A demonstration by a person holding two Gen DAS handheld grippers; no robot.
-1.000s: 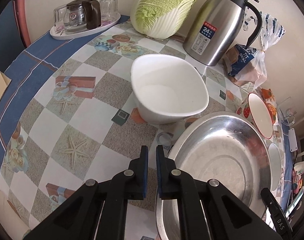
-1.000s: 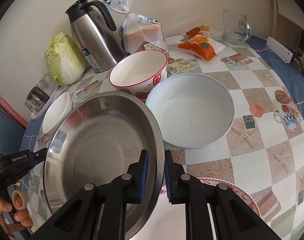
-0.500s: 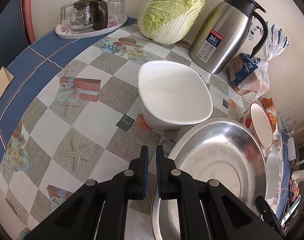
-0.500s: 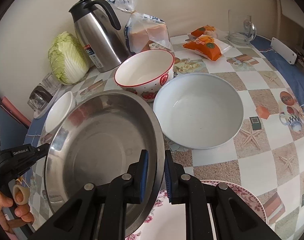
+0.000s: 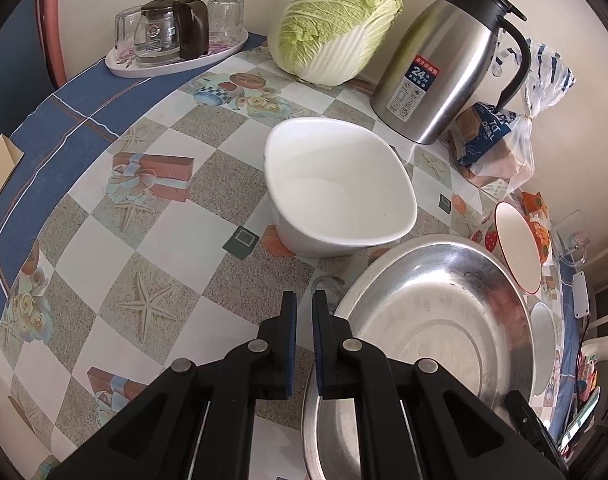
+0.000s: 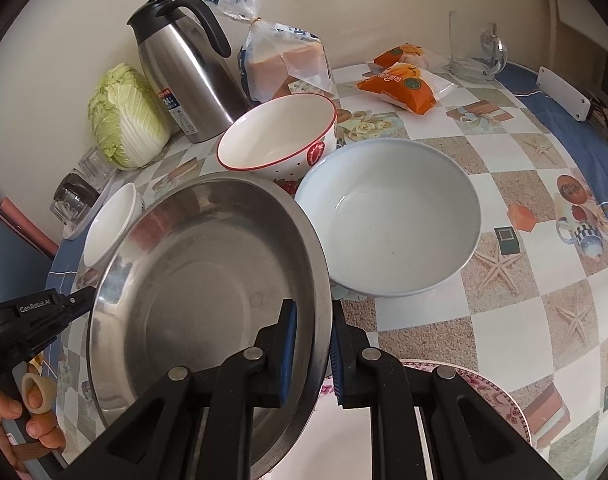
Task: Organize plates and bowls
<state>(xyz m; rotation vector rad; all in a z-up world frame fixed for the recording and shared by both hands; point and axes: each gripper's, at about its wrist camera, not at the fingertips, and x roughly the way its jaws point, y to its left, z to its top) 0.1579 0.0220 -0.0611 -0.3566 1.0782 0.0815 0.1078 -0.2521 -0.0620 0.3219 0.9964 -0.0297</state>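
**Steel basin clamped at its rim above the floral plate**

The right gripper is clamped on the rim of the stainless steel basin, one blue ribbed pad inside the wall and one outside; the basin is round, shallow and brushed, tilted, and its near edge is seen over a floral-rimmed plate that is cut off by the frame and half hidden behind the gripper; whether basin and plate touch cannot be told. The left gripper is seen with its jaws drawn together on nothing, just beside the basin's outer rim; in the right wrist view its black body is marked "GenRobot.AI" and a hand is seen on its handle. A glossy white bowl with a squarish rim is set on the checked oilcloth table, just beyond the basin; a pale blue round bowl and a red-rimmed bowl with strawberry prints are set close together, the latter's foot hidden by the basin. A steel thermos jug bears a label reading "24"; its smaller print is illegible. A napa cabbage, a bagged bread loaf and orange snack packets are ranged along the wall; the packets' writing is too small to read.
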